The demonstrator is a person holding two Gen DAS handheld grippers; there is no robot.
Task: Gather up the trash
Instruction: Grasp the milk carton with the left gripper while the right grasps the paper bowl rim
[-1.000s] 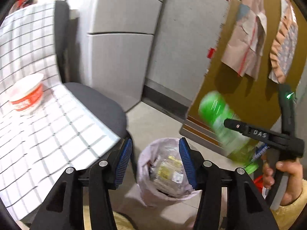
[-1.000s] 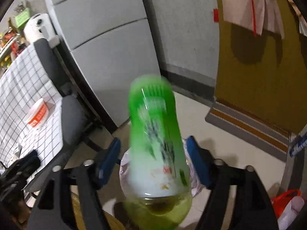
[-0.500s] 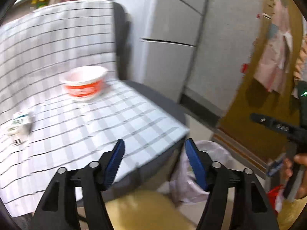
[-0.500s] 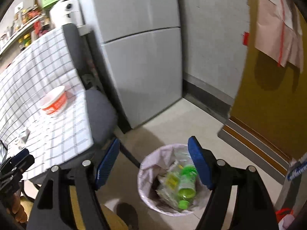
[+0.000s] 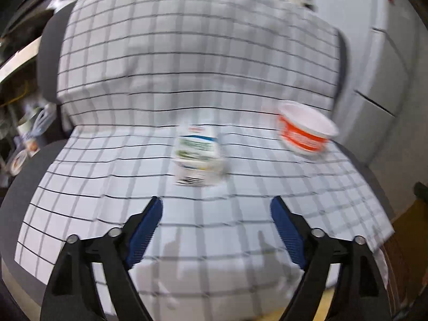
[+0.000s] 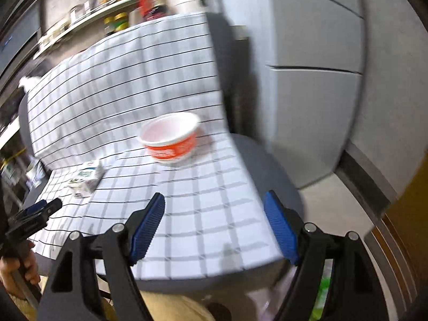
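Observation:
A small white carton (image 5: 198,157) lies on the checked cloth (image 5: 160,80) that covers a chair, just ahead of my open, empty left gripper (image 5: 216,227). An orange and white bowl (image 5: 305,133) stands to its right. In the right wrist view the bowl (image 6: 171,139) is ahead of my open, empty right gripper (image 6: 214,227), and the carton (image 6: 87,178) lies to the left. The left gripper (image 6: 34,211) shows there at the left edge. The lined trash bin (image 6: 318,297) with green litter peeks out at the bottom right.
A grey cabinet (image 6: 315,80) stands right of the chair. Shelves with jars (image 6: 117,8) are behind it. A brown board (image 6: 409,208) leans at the right. Clutter (image 5: 24,133) sits left of the chair.
The right gripper let the green bottle fall into the bin and is now empty. Both grippers swung left from the bin toward the chair; the carton and bowl are now centred.

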